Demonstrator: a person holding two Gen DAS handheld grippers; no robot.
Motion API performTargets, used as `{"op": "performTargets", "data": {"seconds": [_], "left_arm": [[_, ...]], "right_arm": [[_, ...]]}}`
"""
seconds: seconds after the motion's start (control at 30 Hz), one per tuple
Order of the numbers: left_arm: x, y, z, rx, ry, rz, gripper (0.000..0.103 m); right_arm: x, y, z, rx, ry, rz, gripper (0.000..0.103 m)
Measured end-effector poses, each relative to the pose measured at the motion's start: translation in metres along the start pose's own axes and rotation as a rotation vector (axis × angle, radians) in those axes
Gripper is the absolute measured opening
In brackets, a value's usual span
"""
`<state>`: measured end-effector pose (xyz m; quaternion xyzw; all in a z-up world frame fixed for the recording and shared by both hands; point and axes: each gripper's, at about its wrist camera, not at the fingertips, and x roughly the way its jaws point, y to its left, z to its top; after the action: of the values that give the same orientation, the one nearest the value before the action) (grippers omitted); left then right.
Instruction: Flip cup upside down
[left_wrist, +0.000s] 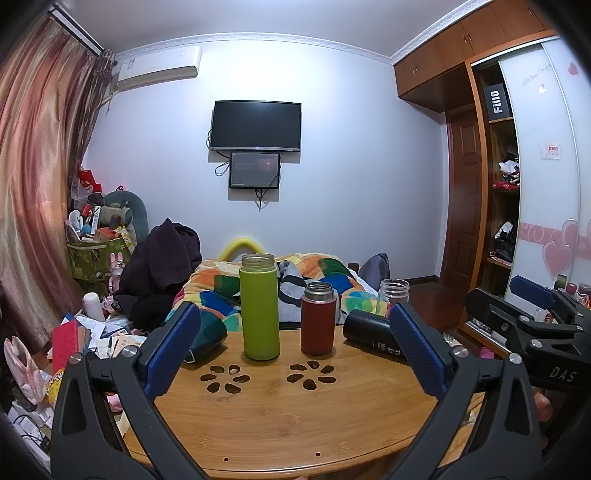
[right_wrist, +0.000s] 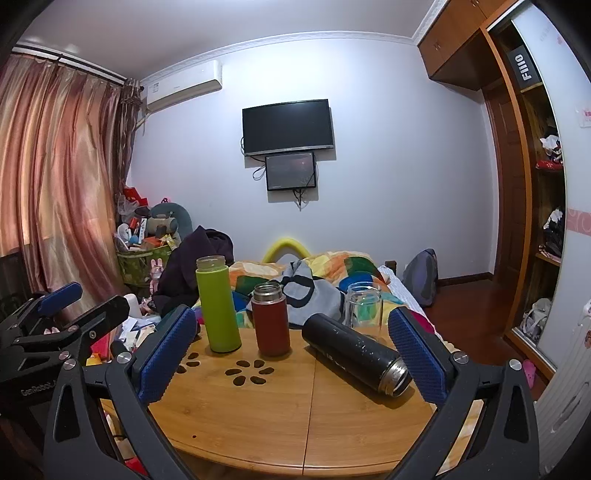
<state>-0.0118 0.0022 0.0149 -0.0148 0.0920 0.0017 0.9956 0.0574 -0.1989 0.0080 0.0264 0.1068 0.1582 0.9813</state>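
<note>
A tall green cup (left_wrist: 259, 307) (right_wrist: 218, 304) and a shorter red cup (left_wrist: 318, 318) (right_wrist: 270, 319) stand upright with mouths up on the round wooden table (left_wrist: 280, 421) (right_wrist: 280, 413). A black cup (right_wrist: 356, 354) (left_wrist: 369, 332) lies on its side to their right, mouth toward me. A clear glass jar (right_wrist: 364, 308) (left_wrist: 394, 293) stands behind it. My left gripper (left_wrist: 295, 350) is open and empty, short of the green and red cups. My right gripper (right_wrist: 291, 352) is open and empty, its right pad (right_wrist: 417, 354) beside the black cup's mouth.
A dark teal cup (left_wrist: 205, 338) lies on its side at the table's left edge. A bed with a colourful quilt (left_wrist: 321, 273) lies behind the table. Clutter covers the floor at left (left_wrist: 92, 332). A wardrobe (right_wrist: 532, 184) stands at right.
</note>
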Motion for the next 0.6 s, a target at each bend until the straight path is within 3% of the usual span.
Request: {"op": "performTargets", "data": {"seconds": [0.6], "left_arm": [[0.0016, -0.0003, -0.0024, 0.001, -0.002, -0.001, 0.103]], "right_arm": [[-0.0003, -0.0005, -0.0002, -0.001, -0.001, 0.007, 0.103]]}}
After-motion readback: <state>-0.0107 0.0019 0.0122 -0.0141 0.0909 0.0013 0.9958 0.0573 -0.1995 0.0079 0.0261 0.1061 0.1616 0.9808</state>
